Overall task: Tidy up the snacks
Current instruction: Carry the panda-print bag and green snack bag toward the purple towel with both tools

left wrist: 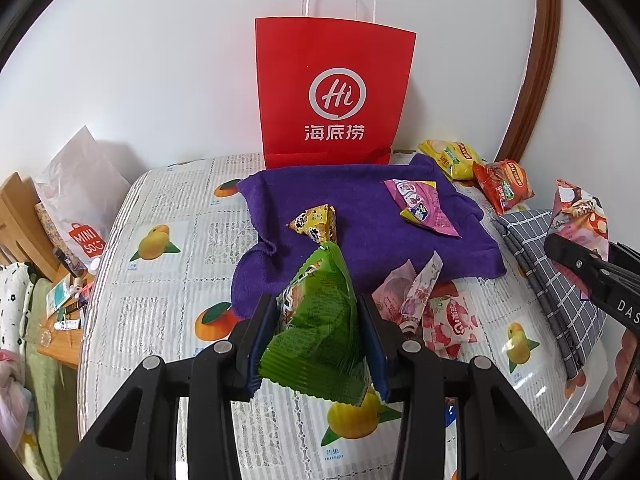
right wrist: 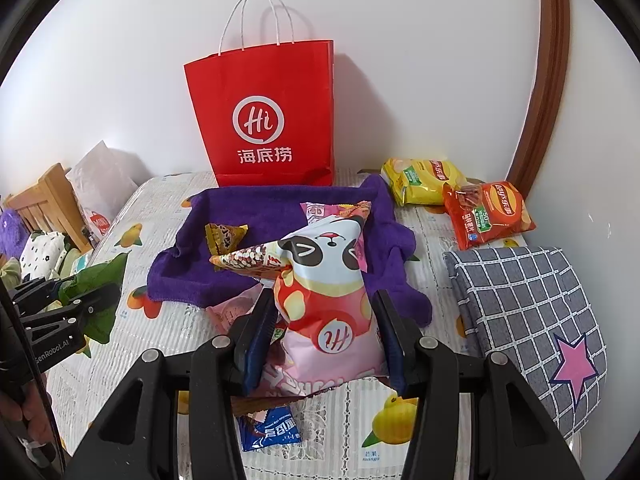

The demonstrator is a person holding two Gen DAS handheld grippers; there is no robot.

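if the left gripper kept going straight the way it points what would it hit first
Likely the small gold snack packet on the purple towel. It lies just past the tip of the green packet held in the left gripper. Depth is hard to judge, so it might meet the towel first.

One red paper bag (right wrist: 264,120) stands at the tabletop's far edge. Two cloths lie there: one purple (right wrist: 256,208), one grey checked (right wrist: 520,300). Two crisp packets (right wrist: 420,180) sit at the far right corner.

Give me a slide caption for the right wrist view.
Right gripper fingers clamp a panda-print snack pack above the purple towel, red paper bag behind.
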